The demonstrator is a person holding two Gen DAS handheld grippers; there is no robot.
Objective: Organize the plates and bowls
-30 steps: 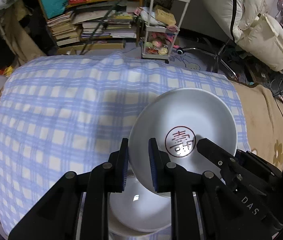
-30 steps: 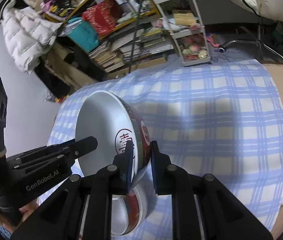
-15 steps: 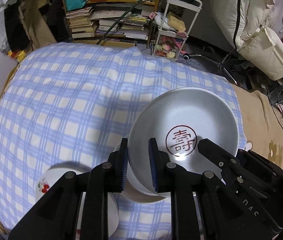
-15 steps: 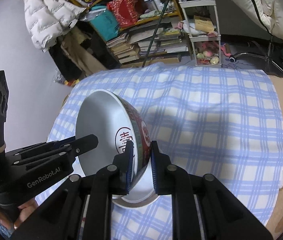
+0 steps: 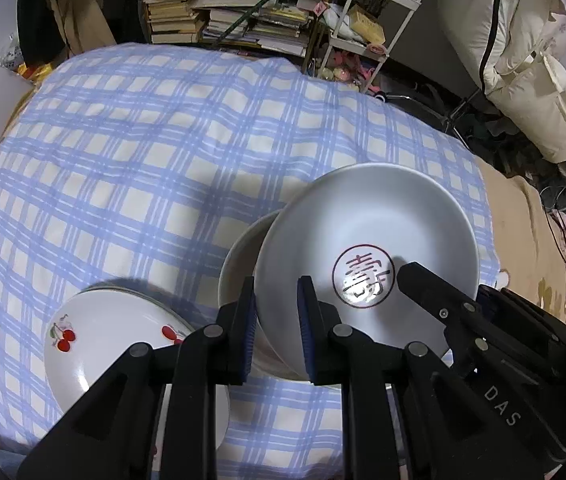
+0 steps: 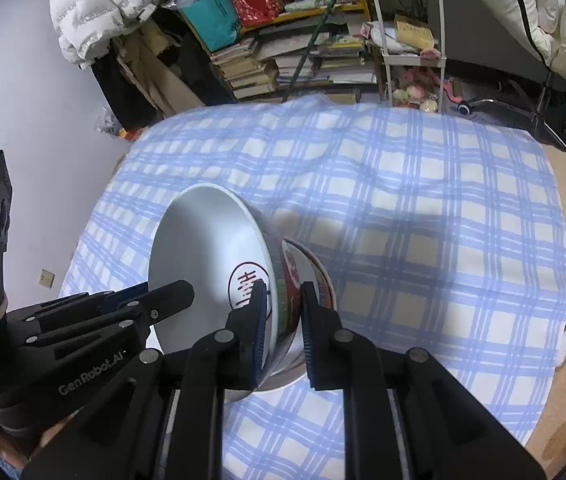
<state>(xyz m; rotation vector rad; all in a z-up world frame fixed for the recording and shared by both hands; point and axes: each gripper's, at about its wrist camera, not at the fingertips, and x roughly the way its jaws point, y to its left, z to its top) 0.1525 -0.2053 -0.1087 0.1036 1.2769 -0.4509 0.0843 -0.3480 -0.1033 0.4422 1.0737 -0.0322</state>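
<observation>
A white bowl with a red seal mark inside (image 5: 367, 256) is held tilted by both grippers on opposite rims. My left gripper (image 5: 277, 322) is shut on its near rim; my right gripper (image 6: 281, 330) is shut on the other rim, where the bowl (image 6: 211, 256) shows a red patterned outside. A second bowl (image 5: 239, 256) sits on the cloth directly under it, also seen in the right wrist view (image 6: 315, 276). A stack of white plates with cherries (image 5: 111, 340) lies to the left.
The blue checked cloth (image 5: 143, 152) covers the table. Beyond its far edge are stacked books (image 5: 243, 20), a white trolley (image 5: 367, 28) and white bedding (image 5: 523, 60). A tan cloth (image 5: 523, 240) lies at the right.
Both grippers have lifted and pulled back with the bowl; the view widened, showing the lower bowl and the cherry plates that were hidden a second ago.
</observation>
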